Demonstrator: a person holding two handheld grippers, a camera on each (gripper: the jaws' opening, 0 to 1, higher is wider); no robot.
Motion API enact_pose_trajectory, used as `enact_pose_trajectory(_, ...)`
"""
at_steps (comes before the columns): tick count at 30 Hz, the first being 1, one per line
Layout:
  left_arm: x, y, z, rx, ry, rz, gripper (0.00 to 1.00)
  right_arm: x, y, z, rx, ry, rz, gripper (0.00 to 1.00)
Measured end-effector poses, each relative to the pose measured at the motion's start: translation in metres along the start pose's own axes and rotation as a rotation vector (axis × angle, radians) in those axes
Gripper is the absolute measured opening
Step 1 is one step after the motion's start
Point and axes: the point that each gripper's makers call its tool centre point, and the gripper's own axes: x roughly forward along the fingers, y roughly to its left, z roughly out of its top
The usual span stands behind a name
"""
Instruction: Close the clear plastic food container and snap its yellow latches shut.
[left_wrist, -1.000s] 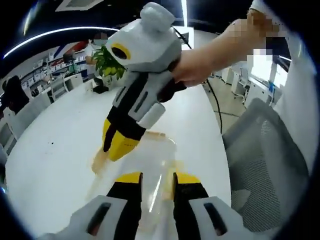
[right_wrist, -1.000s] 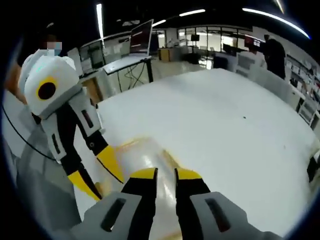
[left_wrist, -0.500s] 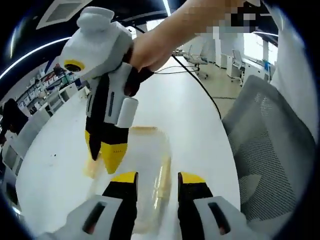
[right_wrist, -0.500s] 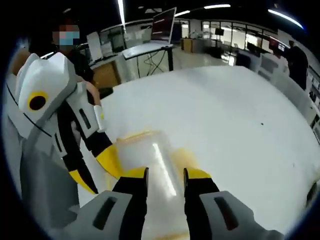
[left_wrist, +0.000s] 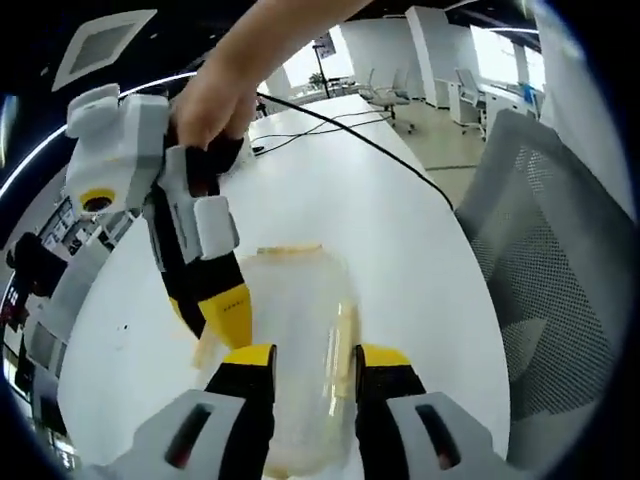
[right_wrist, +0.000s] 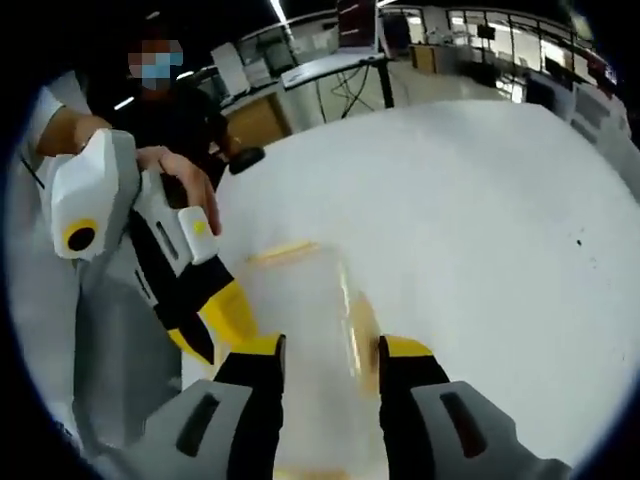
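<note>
Left gripper view: container (left_wrist: 300, 350) lies on the white table (left_wrist: 400, 230), lid down; left gripper (left_wrist: 310, 362) hovers parted above it, right gripper (left_wrist: 218, 312) parted at its side.

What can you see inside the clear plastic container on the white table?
Through the clear container nothing distinct shows, just the white table behind its blurred walls. Yellow latches line its edges. Both grippers cover its near end, so that part cannot be checked.

- White table (left_wrist: 400, 230) under ceiling strip lights (right_wrist: 283, 12).
- Grey mesh office chair (left_wrist: 550, 230) beside it.
- Bright windows (left_wrist: 497, 70); desks with a monitor (right_wrist: 357, 20) beyond.
</note>
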Motion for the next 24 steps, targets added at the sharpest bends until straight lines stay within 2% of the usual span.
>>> enact_pose_trajectory(4, 0.0017, -0.0002, -0.0002, 0.038, 0.010, 0.012, 0.25, 0.0015, -0.0011, -0.0006, 0.016, 0.046, 0.081, 0.33)
enact_pose_trajectory(7, 0.0020, 0.0005, -0.0009, 0.047, 0.020, 0.019, 0.25, 0.0007, -0.0049, 0.0010, 0.040, 0.063, 0.112, 0.30)
enact_pose_trajectory(13, 0.0033, 0.0030, -0.0008, 0.024, 0.026, 0.030, 0.24, 0.0005, -0.0067, 0.0002, 0.040, 0.081, 0.149, 0.28)
enact_pose_trajectory(24, 0.0036, 0.0032, -0.0010, 0.016, 0.030, 0.022, 0.23, 0.0011, -0.0067, -0.0016, 0.094, 0.084, 0.191, 0.27)
